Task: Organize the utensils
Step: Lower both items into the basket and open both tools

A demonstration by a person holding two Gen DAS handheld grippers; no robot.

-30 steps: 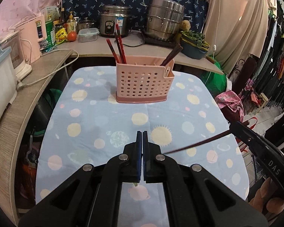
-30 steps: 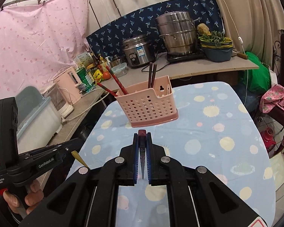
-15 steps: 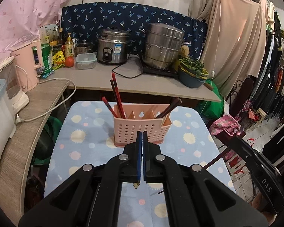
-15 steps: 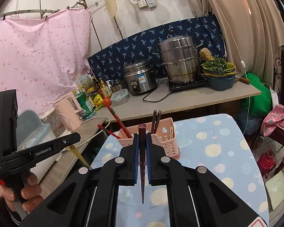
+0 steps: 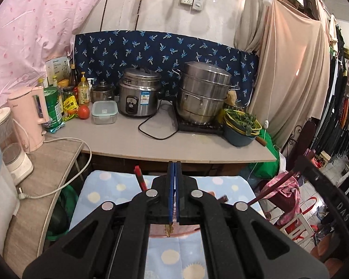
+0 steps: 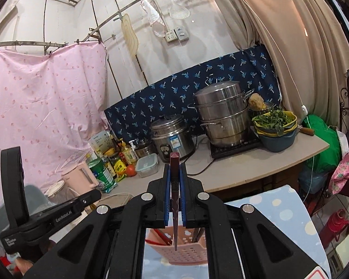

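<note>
My right gripper (image 6: 174,169) is shut on a dark maroon chopstick (image 6: 175,200) that points down over the pink perforated utensil basket (image 6: 183,254). The basket holds red and dark chopsticks (image 6: 159,234). My left gripper (image 5: 174,169) is shut on a thin yellowish utensil whose tip (image 5: 168,230) shows below the pads. In the left wrist view the basket is mostly hidden behind the gripper; a red chopstick (image 5: 139,180) sticks up from it. The right gripper with its chopstick (image 5: 276,189) shows at the right of that view. The left gripper (image 6: 51,211) shows at the left of the right wrist view.
The basket stands on a table with a blue spotted cloth (image 5: 104,186). Behind it is a grey counter (image 5: 132,141) with a rice cooker (image 5: 139,98), a steel steamer pot (image 5: 204,93), a bowl of greens (image 5: 240,127) and a pink kettle (image 5: 29,121). A white cable (image 5: 65,174) hangs at the left.
Both grippers have risen and tilted up, so the counter and wall fill the views. The basket has dropped low in both views, behind the grippers. Both stay shut.
</note>
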